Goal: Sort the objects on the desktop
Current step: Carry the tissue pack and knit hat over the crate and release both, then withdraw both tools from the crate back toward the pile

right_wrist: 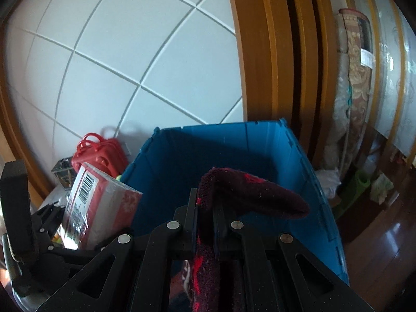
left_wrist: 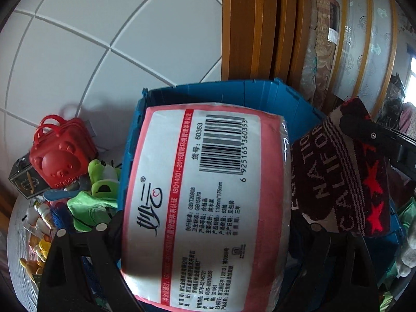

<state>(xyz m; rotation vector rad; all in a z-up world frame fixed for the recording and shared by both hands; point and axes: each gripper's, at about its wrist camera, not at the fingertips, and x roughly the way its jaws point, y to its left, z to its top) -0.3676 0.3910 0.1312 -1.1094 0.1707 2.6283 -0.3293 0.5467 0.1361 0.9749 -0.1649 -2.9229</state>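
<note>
My left gripper (left_wrist: 210,223) is shut on a pink-and-white tissue pack (left_wrist: 205,195) and holds it over the near left edge of a blue plastic bin (left_wrist: 234,91). The pack also shows in the right wrist view (right_wrist: 98,208), at the bin's left. My right gripper (right_wrist: 205,208) is shut on a dark maroon knitted cloth with red stars (right_wrist: 249,195), held above the blue bin (right_wrist: 234,156). In the left wrist view the cloth (left_wrist: 345,174) hangs from the right gripper's finger (left_wrist: 374,135) beside the pack.
A red bear-faced toy case (left_wrist: 59,153), a green plush (left_wrist: 96,197), a small dark box (left_wrist: 26,179) and several small toys (left_wrist: 39,234) lie left of the bin. A white tiled wall (left_wrist: 104,39) and a wooden door frame (left_wrist: 260,26) stand behind.
</note>
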